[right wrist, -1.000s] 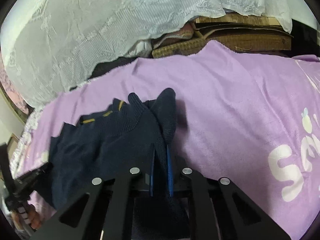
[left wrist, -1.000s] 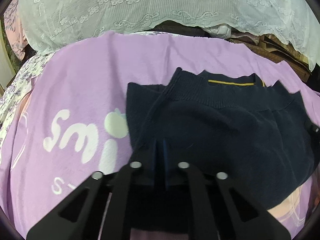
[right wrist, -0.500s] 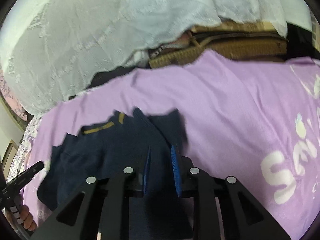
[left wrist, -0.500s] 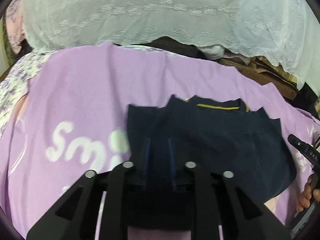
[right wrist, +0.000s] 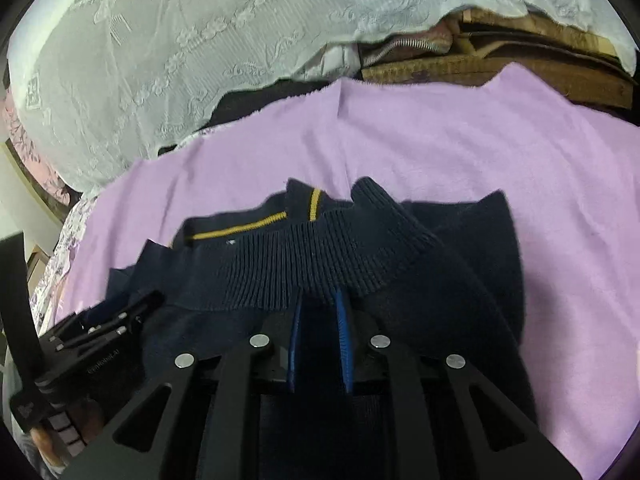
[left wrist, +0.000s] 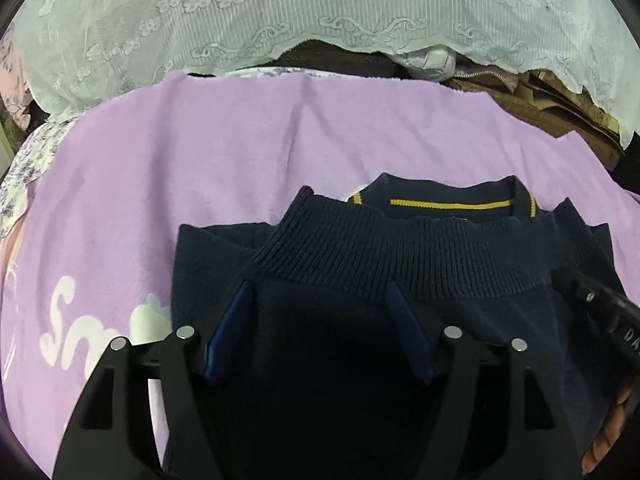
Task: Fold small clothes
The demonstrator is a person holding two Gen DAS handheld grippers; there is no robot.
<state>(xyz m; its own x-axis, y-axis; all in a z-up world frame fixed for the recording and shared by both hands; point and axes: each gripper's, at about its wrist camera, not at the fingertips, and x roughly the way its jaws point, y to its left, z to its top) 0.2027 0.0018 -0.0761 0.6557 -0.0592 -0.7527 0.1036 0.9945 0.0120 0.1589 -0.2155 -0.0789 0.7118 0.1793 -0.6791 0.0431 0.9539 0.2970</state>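
A navy knit sweater lies folded on the purple blanket, its ribbed hem brought up just short of the yellow-striped collar. My left gripper hangs over the sweater's left part; its jaws are opening, wide apart, and the pads press on nothing. My right gripper sits at the ribbed hem on the sweater's right part, its blue pads a narrow gap apart with no cloth pinched between them. Each gripper shows at the edge of the other's view: the right gripper, the left gripper.
A white lace cloth hangs over things behind the blanket. Brown boards and cardboard are stacked at the back right. A flowered sheet shows at the left. A person's hand holds the left gripper.
Both grippers were shut on the sweater's hem a second ago. The left jaws have since spread wide and the right pads have parted a little, leaving the hem lying near the collar.
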